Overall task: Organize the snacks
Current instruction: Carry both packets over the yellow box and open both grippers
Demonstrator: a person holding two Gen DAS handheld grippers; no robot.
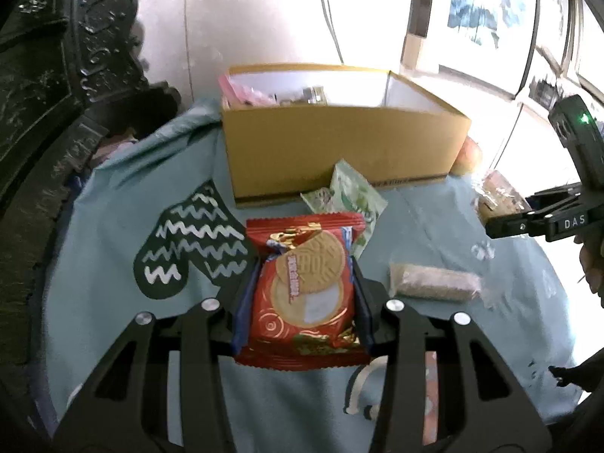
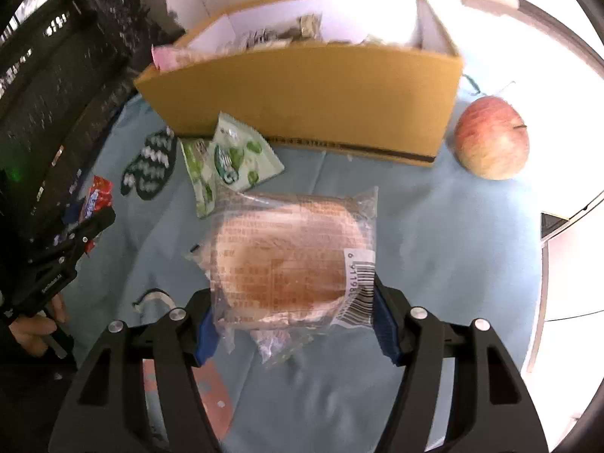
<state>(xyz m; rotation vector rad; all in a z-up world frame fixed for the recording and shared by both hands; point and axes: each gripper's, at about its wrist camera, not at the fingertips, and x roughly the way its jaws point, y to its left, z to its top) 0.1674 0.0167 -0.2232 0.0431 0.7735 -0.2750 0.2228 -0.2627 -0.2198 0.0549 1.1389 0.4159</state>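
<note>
My left tool (image 1: 302, 294) grips the red biscuit packet (image 1: 304, 290) between its blue pads; my right tool (image 2: 290, 324) clamps the clear-wrapped bread (image 2: 287, 260) — both lifted over the blue table (image 2: 434, 245). At twelve o'clock stands the cardboard box (image 1: 339, 151), snacks already inside, green packets (image 2: 230, 154) leaning at its front; an apple (image 2: 490, 137) sits at two o'clock beside the box.

Left tool (image 1: 302, 294): jaws clamped on a red packet, angled downward. Right tool (image 2: 298, 317): jaws pressed against a clear-wrapped packet, pitched steeply down. A hand (image 2: 36, 324) grips the left handle.
</note>
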